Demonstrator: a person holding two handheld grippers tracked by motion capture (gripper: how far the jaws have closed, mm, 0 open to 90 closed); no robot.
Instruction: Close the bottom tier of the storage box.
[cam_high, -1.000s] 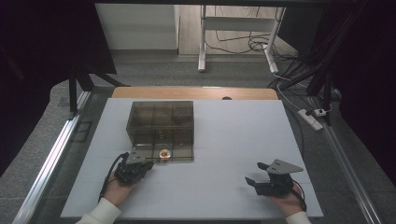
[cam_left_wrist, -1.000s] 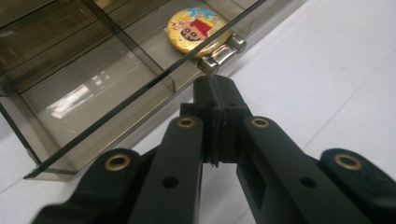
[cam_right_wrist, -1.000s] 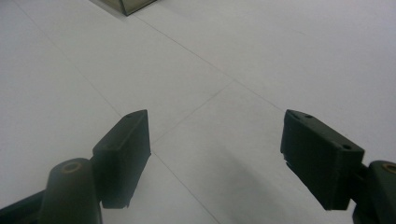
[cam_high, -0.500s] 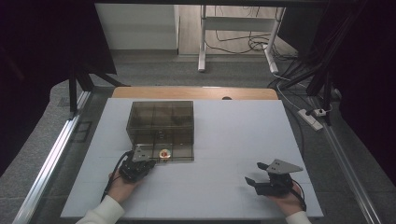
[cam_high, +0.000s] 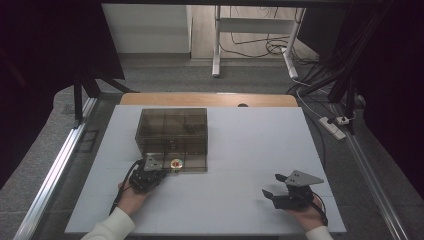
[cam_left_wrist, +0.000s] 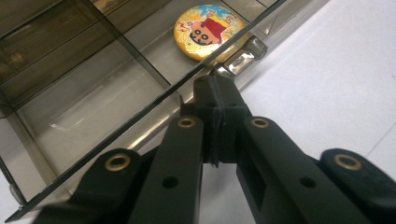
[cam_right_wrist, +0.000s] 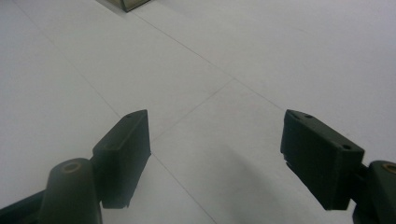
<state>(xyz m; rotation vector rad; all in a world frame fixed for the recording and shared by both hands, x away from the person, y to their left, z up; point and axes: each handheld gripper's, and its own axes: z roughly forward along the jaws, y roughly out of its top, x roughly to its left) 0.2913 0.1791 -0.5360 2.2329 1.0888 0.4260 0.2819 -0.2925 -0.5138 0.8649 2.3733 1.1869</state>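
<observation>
A smoky see-through compartment box (cam_high: 172, 132) stands on the white table (cam_high: 255, 140). A round yellow cartoon badge (cam_high: 175, 163) lies in one of its front compartments. My left gripper (cam_high: 161, 170) is shut, its tips at the box's front edge. In the left gripper view its jaws (cam_left_wrist: 217, 88) meet just below the metal latch (cam_left_wrist: 243, 53), with the badge (cam_left_wrist: 210, 30) behind the clear wall (cam_left_wrist: 93, 93). I cannot tell if anything is pinched. My right gripper (cam_high: 272, 186) rests far to the right, open, with bare table between its jaws (cam_right_wrist: 217, 154).
A wooden strip (cam_high: 210, 99) runs along the table's far edge. An aluminium rail (cam_high: 55, 165) lines the left side. A power strip (cam_high: 334, 127) and cables lie on the floor at the right. The box's corner (cam_right_wrist: 126, 3) shows far off in the right gripper view.
My left gripper has edged a little toward the box's front edge. The right gripper has stayed where it was.
</observation>
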